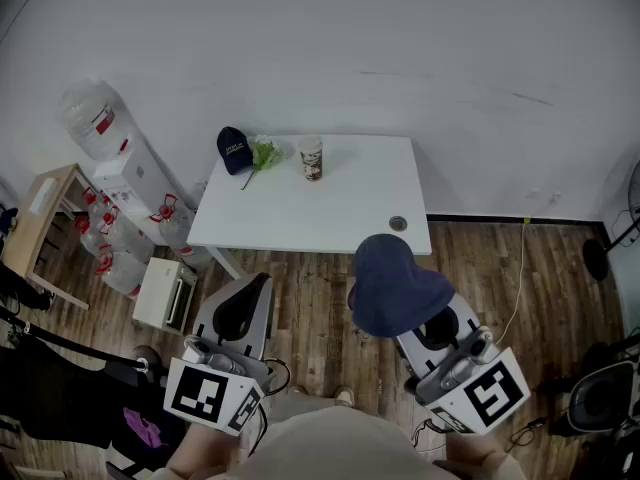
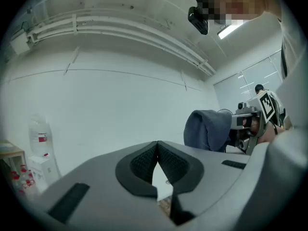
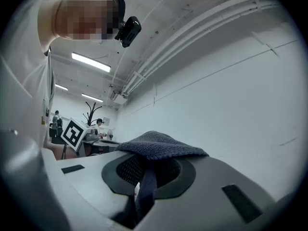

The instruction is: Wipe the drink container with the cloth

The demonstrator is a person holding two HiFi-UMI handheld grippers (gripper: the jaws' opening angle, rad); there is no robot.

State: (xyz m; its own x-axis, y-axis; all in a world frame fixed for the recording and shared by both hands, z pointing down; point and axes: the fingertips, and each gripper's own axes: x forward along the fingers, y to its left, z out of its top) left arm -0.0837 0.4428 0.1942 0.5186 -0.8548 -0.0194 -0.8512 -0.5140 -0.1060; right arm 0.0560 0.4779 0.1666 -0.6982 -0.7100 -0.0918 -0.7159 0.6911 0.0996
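Note:
The drink container point(image 1: 311, 158), a paper cup with a dark lower band, stands upright at the far side of the white table point(image 1: 350, 208). Both grippers are held level over the wooden floor, well short of the table. A dark blue cloth point(image 1: 395, 286) drapes over the tips of my right gripper point(image 3: 144, 170), whose jaws are shut on a fold of it point(image 3: 159, 146). My left gripper point(image 1: 248, 290) is at the lower left. Its jaws are shut with nothing between them point(image 2: 157, 148). The left gripper view also shows the cloth point(image 2: 209, 129) to the right.
A dark cap point(image 1: 234, 150) and a green leafy sprig point(image 1: 264, 154) lie left of the cup. A small round disc point(image 1: 398, 224) sits near the table's front right corner. A water dispenser point(image 1: 115, 148), several bottles point(image 1: 120, 243), a white box point(image 1: 165, 293) and a wooden side table point(image 1: 40, 218) stand at the left.

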